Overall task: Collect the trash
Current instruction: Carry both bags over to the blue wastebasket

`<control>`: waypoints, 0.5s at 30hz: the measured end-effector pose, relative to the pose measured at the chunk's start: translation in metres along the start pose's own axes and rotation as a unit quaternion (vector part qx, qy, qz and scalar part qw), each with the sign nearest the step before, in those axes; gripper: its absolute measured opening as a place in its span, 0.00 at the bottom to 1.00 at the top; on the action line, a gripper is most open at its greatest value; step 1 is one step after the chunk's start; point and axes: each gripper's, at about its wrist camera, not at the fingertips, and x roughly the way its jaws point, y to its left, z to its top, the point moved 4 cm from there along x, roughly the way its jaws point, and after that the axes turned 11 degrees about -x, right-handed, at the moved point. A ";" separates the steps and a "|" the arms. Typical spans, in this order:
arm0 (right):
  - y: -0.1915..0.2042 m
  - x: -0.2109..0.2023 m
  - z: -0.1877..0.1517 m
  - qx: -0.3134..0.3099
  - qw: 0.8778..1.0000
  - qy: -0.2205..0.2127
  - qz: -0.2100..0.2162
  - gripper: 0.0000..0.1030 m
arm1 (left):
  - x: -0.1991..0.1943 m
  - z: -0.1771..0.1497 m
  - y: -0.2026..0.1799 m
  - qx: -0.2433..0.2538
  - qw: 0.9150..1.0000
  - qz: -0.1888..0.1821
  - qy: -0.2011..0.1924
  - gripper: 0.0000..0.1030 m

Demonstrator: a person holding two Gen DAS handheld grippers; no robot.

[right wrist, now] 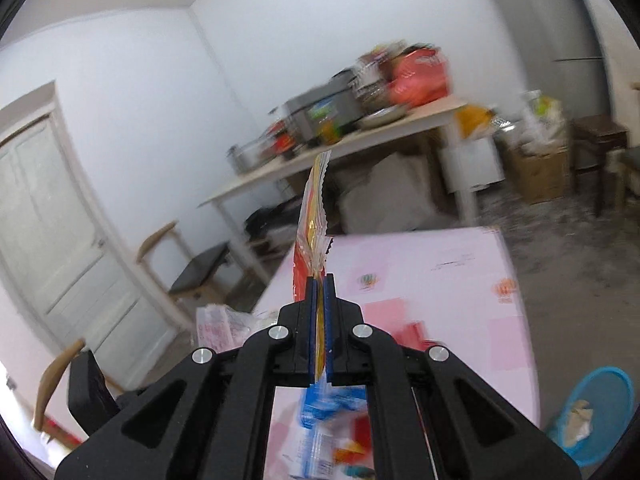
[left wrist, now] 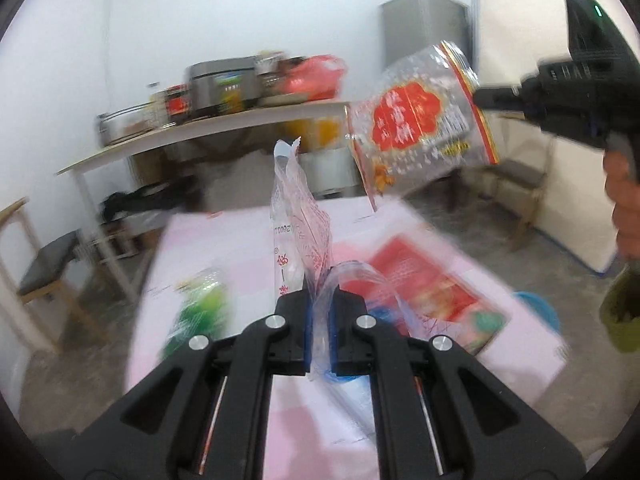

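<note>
your pale pink bench point(left wrist: 224, 240) carries a blurred green wrapper point(left wrist: 202, 304), a flat red packet point(left wrist: 424, 280) and a blue-and-white wrapper point(right wrist: 332, 400).

White walls point(right wrist: 140, 60), cluttered bench point(right wrist: 320, 160)

A long white side table point(right wrist: 404, 130) against the white wall is crowded with a steel appliance point(left wrist: 224, 86), a lidded pot point(left wrist: 120, 126) and jars. A padded wooden chair point(left wrist: 48, 268) stands near it, a grey fridge point(left wrist: 424, 26) in the corner, and a panelled door point(right wrist: 60, 232) left.
</note>
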 end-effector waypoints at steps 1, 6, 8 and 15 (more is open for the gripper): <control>-0.014 -0.019 -0.003 0.006 1.000 -0.008 -0.022 0.03 | 0.002 0.006 -0.018 0.008 1.000 -0.026 0.003 0.04; -0.087 -0.110 -0.031 0.059 0.989 -0.038 -0.133 0.03 | 0.027 0.036 -0.109 0.043 0.986 -0.148 0.056 0.04; -0.112 -0.138 -0.044 0.075 0.980 -0.042 -0.181 0.03 | 0.043 0.046 -0.150 0.057 0.975 -0.193 0.089 0.04; -0.210 -0.194 -0.120 0.169 0.941 0.002 -0.293 0.03 | 0.130 0.035 -0.304 0.108 0.915 -0.282 0.267 0.04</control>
